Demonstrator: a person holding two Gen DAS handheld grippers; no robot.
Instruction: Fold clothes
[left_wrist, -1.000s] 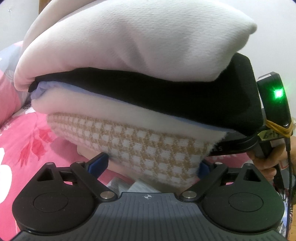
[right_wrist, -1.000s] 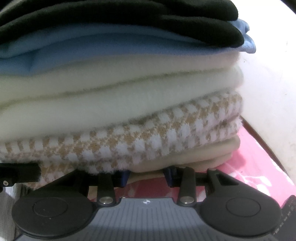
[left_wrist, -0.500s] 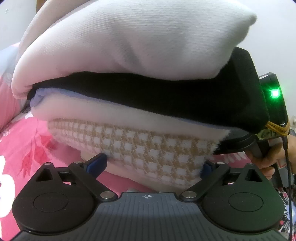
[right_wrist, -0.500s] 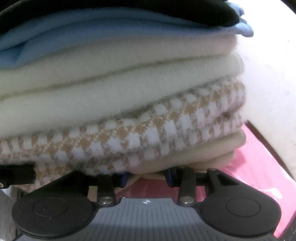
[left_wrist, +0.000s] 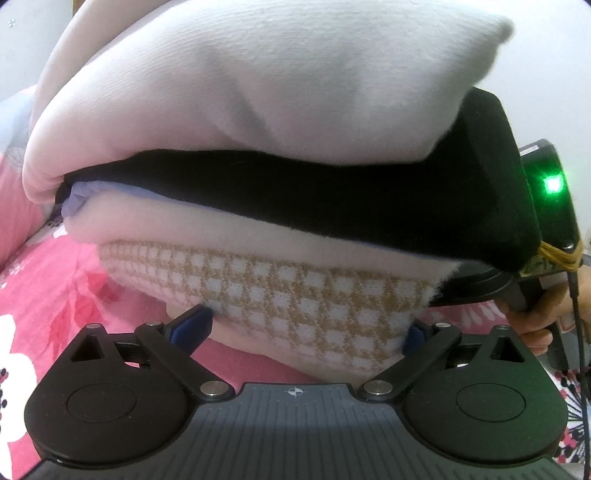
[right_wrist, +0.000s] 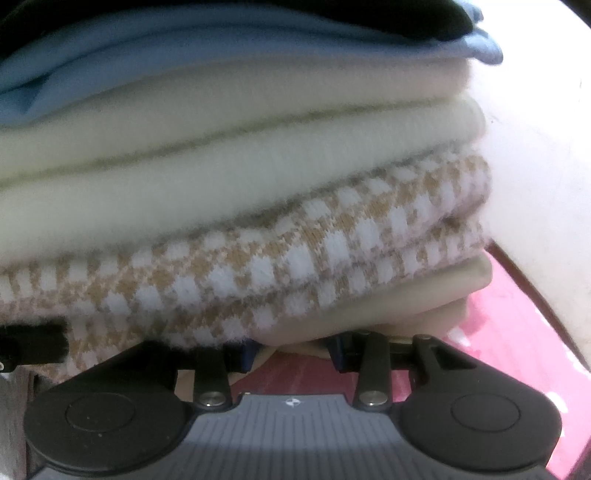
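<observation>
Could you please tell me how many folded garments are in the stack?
6: beige at the bottom, then checked, cream, blue, black, white on top. More may be hidden.

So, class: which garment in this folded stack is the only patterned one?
The tan-and-white checked knit, low in the stack below the cream layer; the others look plain.

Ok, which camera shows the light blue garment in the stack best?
The right wrist view: the light blue garment spreads broadly across its upper part, under the black layer. The left wrist view shows only a thin blue edge at the stack's left.
</observation>
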